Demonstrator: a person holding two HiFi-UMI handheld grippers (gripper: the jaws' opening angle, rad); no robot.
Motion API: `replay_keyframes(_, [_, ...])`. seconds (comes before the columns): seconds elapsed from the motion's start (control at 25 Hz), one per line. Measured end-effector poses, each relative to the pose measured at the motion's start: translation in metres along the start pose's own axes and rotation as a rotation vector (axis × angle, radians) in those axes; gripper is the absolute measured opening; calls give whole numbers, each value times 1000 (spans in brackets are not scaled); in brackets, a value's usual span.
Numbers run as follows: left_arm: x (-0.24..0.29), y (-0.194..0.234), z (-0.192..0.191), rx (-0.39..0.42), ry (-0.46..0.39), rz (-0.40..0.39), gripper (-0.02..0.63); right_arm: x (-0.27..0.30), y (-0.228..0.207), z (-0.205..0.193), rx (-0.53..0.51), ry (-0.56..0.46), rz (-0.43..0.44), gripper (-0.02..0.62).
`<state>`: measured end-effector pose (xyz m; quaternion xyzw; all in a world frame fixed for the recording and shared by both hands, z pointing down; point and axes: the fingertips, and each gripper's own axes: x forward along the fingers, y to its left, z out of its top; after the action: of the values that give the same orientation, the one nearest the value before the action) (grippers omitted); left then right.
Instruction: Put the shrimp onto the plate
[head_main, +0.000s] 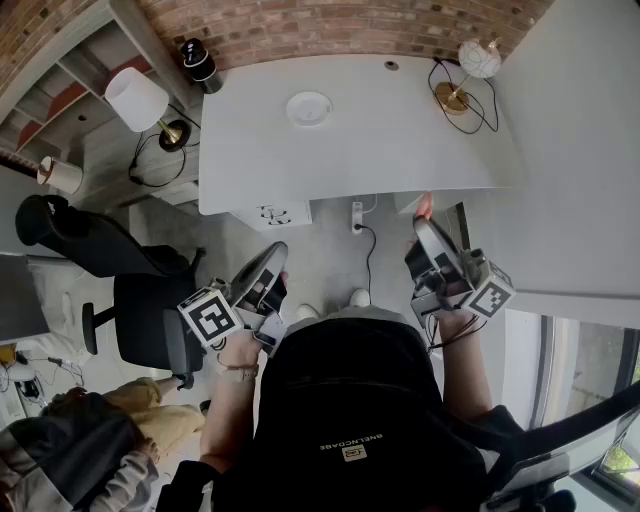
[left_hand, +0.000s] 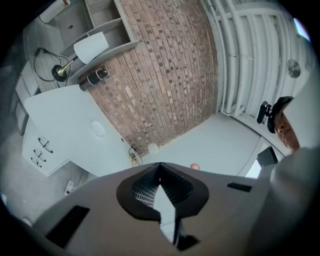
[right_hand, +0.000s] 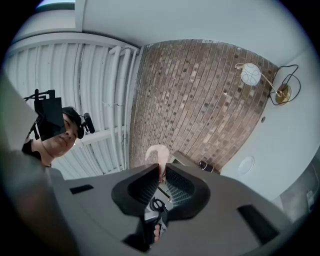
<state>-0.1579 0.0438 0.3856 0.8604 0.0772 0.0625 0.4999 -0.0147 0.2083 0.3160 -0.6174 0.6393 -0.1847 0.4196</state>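
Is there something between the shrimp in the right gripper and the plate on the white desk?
Nothing visible. The right gripper holds the shrimp near the front of the desk; its top from there to the plate is bare. The globe lamp stands in the far right corner, off that path.

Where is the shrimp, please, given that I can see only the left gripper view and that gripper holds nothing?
Observer: The pale pink curved shrimp is pinched in the right gripper, as the right gripper view shows.
Operator: Thank you. Is that gripper over the table?
Observer: No. In the head view it is held just short of the near edge of the white table.
Operator: And where does the plate lie from there?
Observer: The small round white plate sits near the table's far side, ahead and to the left of that gripper.
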Motion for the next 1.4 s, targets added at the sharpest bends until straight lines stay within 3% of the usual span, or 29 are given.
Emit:
replay_keyframes(0.56, [30, -26, -26, 11, 3, 4, 5, -16, 5, 35, -9, -6, 45, 41])
replay_keyframes(1.4, [27, -24, -32, -26, 3, 20, 5, -17, -4, 30, 16, -8, 33, 43])
